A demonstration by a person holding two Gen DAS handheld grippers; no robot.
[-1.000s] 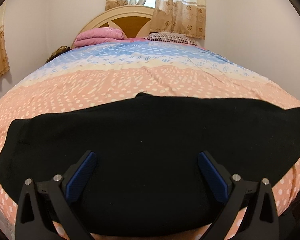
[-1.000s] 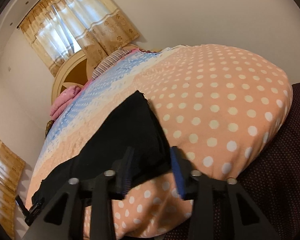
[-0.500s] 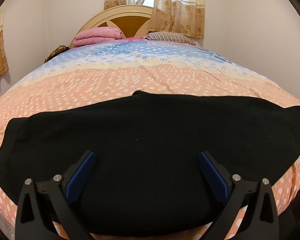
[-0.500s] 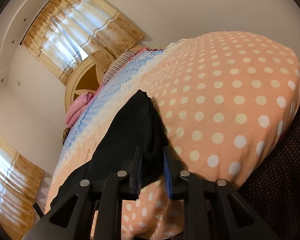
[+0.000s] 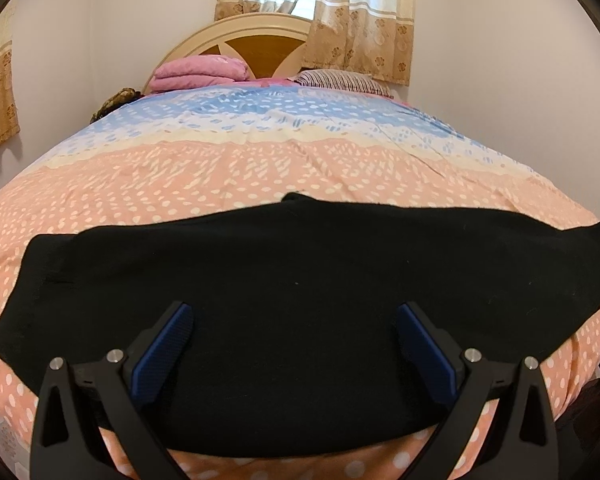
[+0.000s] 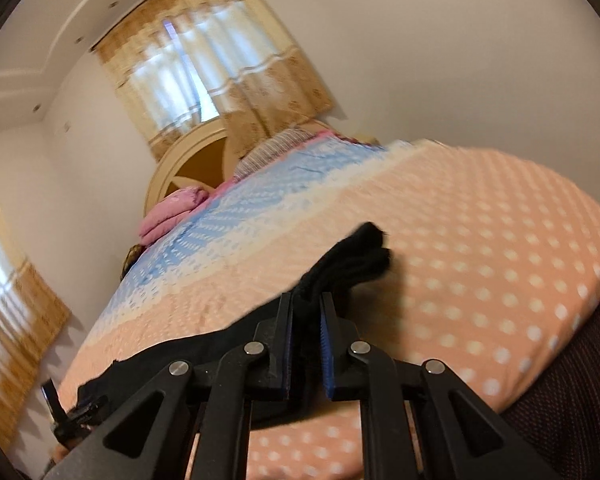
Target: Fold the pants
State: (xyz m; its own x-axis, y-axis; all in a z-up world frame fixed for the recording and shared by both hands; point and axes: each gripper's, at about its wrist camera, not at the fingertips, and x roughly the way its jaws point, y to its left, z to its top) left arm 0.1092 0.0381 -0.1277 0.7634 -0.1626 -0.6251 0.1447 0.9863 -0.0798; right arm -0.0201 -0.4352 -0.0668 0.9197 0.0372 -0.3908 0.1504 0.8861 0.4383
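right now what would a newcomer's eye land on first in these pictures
The black pants stretched flat across the near end of the bed. Next, the right gripper, its jaws shut on a bunched end of the pants, while the left gripper hangs open above them. At the far end lies a pink blanket.

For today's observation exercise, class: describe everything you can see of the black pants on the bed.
The black pants are plain, soft, matte cloth, spread flat and sideways across the near, peach dotted part of the bedspread. One end is bunched and lifted, pinched between the closed jaws of the right gripper, its tip sticking out beyond them. The left gripper hovers over the middle, jaws wide apart; whether it touches the cloth cannot be told.
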